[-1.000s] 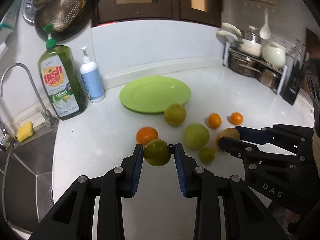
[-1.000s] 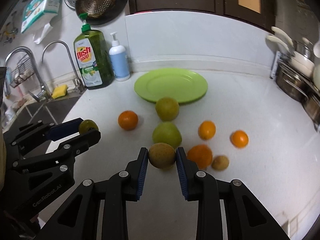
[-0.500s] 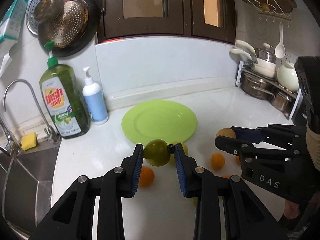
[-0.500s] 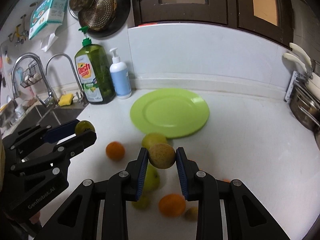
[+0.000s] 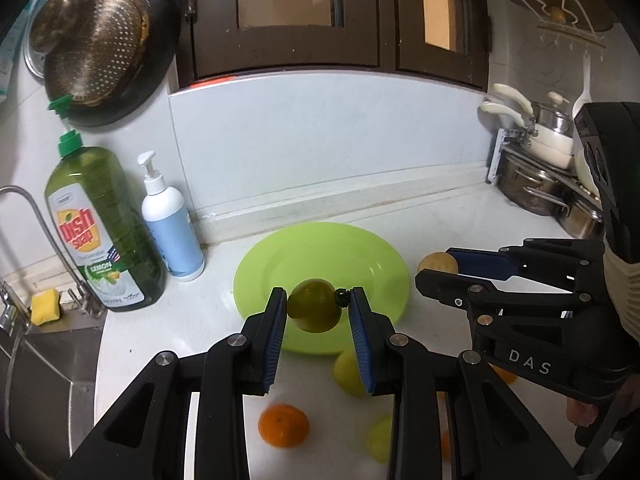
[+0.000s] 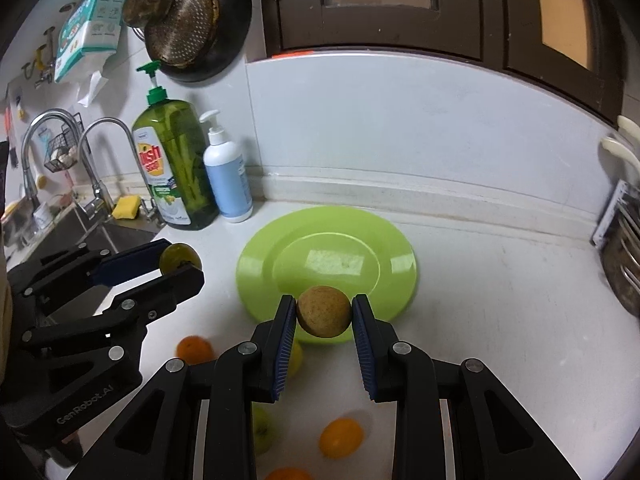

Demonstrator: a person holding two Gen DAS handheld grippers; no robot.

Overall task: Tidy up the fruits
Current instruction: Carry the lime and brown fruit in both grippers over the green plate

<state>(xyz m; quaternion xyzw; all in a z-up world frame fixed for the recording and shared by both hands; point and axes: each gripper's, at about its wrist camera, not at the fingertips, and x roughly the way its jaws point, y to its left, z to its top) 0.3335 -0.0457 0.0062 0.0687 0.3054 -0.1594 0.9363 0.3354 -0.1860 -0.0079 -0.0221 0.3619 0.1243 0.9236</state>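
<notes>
L gripper: both blue-padded jaws pressed on a green fruit between the tips, fruit sits right at the jaw ends. Black linkage arms run back toward the cam, roughly level.

R gripper: jaws clamped on a brownish round fruit, same spot at the tips.

Both held side by side, pointing the same way, near but not touching. Fruits carried in the air, clear of the desk. A bit of the person's hand shows behind the R gripper body.
</notes>
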